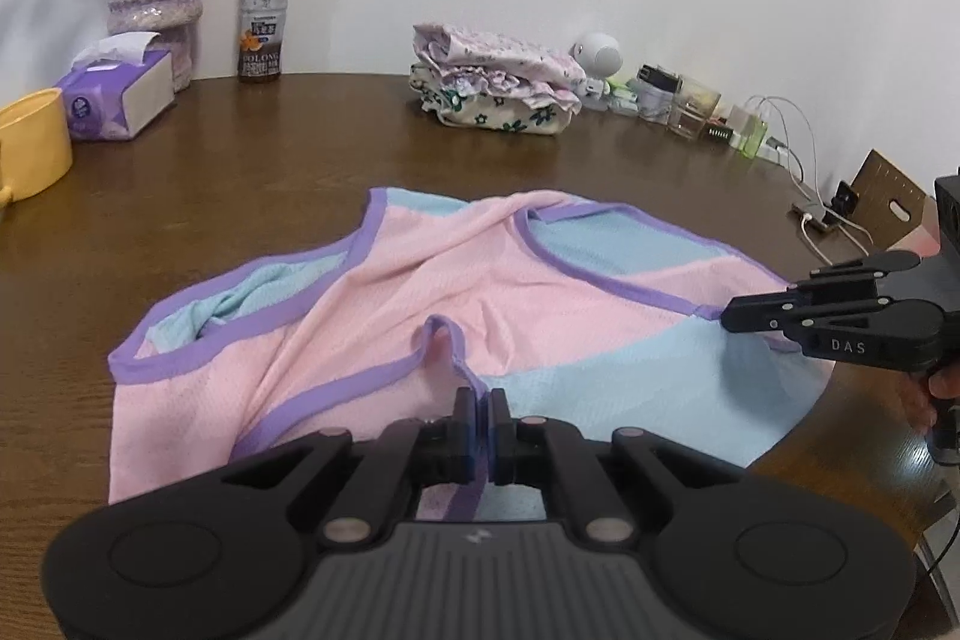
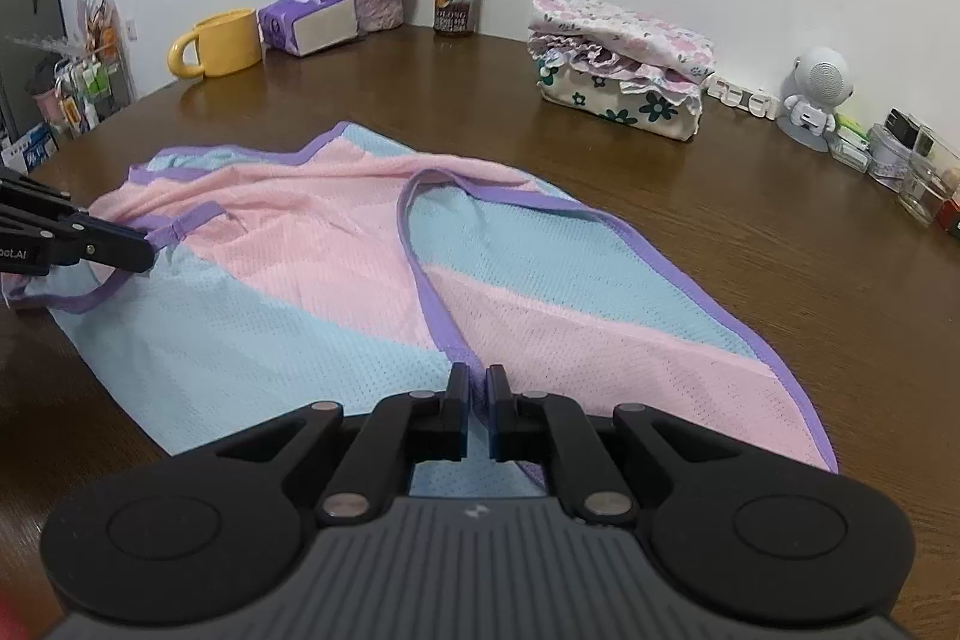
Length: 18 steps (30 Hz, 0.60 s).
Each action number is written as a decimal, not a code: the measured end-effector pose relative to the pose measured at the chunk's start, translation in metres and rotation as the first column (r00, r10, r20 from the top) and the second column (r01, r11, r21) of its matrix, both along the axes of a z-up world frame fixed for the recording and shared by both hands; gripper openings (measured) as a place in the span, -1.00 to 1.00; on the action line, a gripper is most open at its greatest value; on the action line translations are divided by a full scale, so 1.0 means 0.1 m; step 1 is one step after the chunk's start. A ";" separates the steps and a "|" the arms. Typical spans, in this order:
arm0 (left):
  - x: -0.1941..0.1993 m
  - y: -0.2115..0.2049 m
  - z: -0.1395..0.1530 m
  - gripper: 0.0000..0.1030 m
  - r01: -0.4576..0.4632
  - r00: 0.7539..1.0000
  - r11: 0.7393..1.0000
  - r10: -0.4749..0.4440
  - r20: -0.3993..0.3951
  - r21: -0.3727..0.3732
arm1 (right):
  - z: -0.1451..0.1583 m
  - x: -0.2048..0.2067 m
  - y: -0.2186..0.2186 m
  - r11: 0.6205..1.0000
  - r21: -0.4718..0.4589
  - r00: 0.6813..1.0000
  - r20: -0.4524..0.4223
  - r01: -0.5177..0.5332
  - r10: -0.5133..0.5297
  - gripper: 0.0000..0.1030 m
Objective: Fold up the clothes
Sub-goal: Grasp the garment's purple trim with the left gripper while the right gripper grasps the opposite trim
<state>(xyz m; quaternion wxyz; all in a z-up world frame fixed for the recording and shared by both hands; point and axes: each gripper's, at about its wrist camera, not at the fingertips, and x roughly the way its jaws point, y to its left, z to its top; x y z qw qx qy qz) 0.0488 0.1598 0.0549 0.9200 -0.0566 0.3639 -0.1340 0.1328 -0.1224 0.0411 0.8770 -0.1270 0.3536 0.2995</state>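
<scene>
From the left wrist camera, a pink and blue mesh vest (image 1: pixel 480 316) with purple trim lies spread, a little rumpled, on the brown wooden table (image 1: pixel 270 147). The left gripper (image 1: pixel 480 403) has its jaws pinched together on the vest's purple trim at the near edge, the fabric drawn up into a small loop just ahead of the fingertips. At the right edge the right gripper (image 1: pixel 729 319) is seen side on, its tip clamped on the vest's far right corner. Folded floral clothes (image 1: pixel 498 84) sit well back by the wall, with a tea bottle (image 1: pixel 264 12), a tissue box (image 1: pixel 117 93) and a yellow mug (image 1: pixel 30 150) to the left. From the right wrist camera, the right gripper (image 2: pixel 478 379) is closed on the purple-edged seam of the vest (image 2: pixel 336 280) at the near edge; the left gripper (image 2: pixel 141 250) enters from the left, its tip nipped shut on the trim there
</scene>
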 end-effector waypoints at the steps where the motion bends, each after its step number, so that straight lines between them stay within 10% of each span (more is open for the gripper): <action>1: -0.01 0.01 0.02 -0.96 0.002 1.000 1.000 -0.002 0.002 -0.008 | 0.02 0.00 -0.02 1.000 0.013 1.000 -0.004 0.002 -0.002 -0.91; 9: -0.41 0.11 0.22 -0.97 0.086 0.996 0.983 -0.086 0.009 -0.162 | 0.27 -0.25 -0.27 0.991 0.133 0.999 -0.048 0.004 0.002 -0.91; 18: -0.87 0.11 0.12 -0.97 0.112 0.988 0.986 -0.124 -0.090 -0.126 | 0.32 -0.85 -0.54 0.993 0.119 0.993 -0.118 0.002 0.012 -0.91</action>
